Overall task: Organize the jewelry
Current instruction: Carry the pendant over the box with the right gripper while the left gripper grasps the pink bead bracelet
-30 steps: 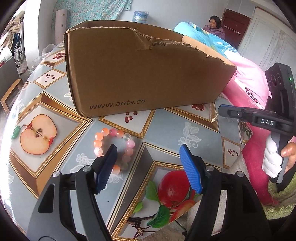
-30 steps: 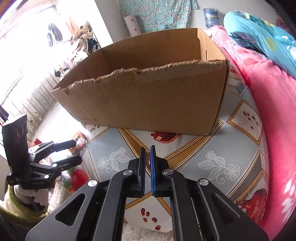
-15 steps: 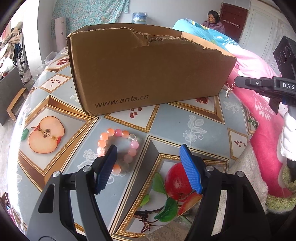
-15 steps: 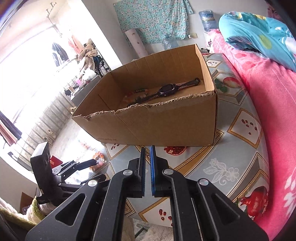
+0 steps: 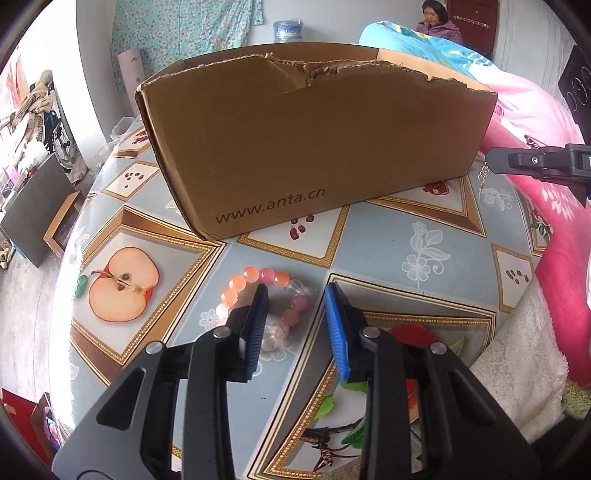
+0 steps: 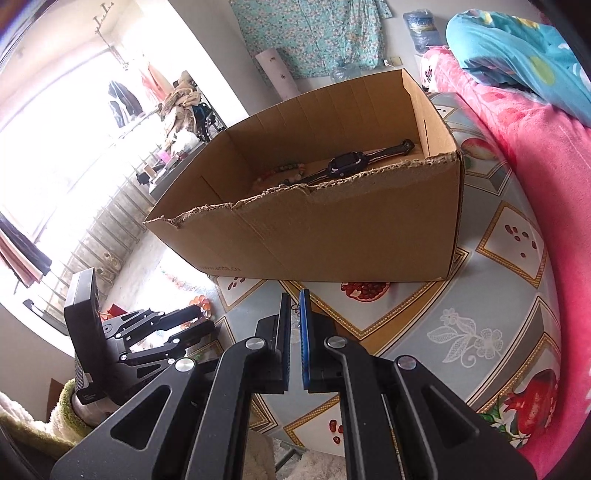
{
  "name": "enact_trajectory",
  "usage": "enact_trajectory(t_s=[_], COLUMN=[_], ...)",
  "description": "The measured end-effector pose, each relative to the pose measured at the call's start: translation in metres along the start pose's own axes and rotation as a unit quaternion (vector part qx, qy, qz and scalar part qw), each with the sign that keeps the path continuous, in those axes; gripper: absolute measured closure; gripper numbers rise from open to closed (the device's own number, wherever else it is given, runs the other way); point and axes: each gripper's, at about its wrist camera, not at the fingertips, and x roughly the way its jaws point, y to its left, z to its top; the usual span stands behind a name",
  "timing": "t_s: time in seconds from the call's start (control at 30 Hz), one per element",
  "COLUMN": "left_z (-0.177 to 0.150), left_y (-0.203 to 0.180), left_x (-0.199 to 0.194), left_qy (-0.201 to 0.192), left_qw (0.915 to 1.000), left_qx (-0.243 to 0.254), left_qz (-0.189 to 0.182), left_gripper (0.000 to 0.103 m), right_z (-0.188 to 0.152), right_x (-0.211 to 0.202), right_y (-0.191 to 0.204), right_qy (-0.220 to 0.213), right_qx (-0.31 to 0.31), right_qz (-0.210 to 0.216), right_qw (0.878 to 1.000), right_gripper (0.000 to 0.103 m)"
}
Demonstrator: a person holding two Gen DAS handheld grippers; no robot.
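A bracelet (image 5: 240, 282) of pink, orange and clear beads lies on the fruit-patterned table (image 5: 406, 229) in front of a brown cardboard box (image 5: 314, 147). My left gripper (image 5: 297, 288) is over it with jaws closing: one finger inside the ring, the other outside, the right-hand beads between them untouched. My right gripper (image 6: 295, 295) is shut on a thin gold chain (image 5: 484, 173) that dangles from its tip (image 5: 489, 160) by the box's right corner. Inside the box (image 6: 332, 236) lie a black watch (image 6: 347, 164) and a bead string (image 6: 288, 170).
A pink blanket (image 5: 535, 122) and a blue quilt (image 6: 517, 55) border the table on the right. White fleece (image 5: 517, 350) hangs at the table's near right edge. A person (image 5: 437, 26) sits at the back of the room. Floor and furniture lie to the left.
My left gripper's jaws have narrowed around the right side of the bead bracelet. The right gripper has risen and now looks into the box, still shut with the chain.
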Motion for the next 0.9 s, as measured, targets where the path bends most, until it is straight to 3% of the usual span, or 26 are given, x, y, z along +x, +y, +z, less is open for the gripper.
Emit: enact_trajectory(t_s=[0.17, 0.37, 0.63, 0.9], left_z=[0.008, 0.012, 0.034, 0.076], left_y=[0.001, 0.006, 0.014, 0.022], left_x=[0.003, -0.005, -0.056, -0.117], left_qy=[0.012, 0.005, -0.035, -0.091], left_qw=[0.9999, 0.9994, 0.9928, 0.9769], left_qx=[-0.005, -0.031, -0.074, -0.091], left_qz=[0.005, -0.014, -0.088, -0.171], left_gripper=[0.094, 0.095, 0.095, 0.095], right_z=[0.000, 0.003, 0.028, 0.071], right_x=[-0.007, -0.023, -0.055, -0.082], right_y=[-0.001, 0.000, 0.007, 0.011], right_qy=[-0.010, -0.030, -0.074, -0.131], right_qx=[-0.001, 0.000, -0.002, -0.002], right_qz=[0.002, 0.008, 0.026, 0.047], right_qw=[1.000, 1.000, 0.997, 0.990], right_gripper=[0.098, 0.098, 0.098, 0.098])
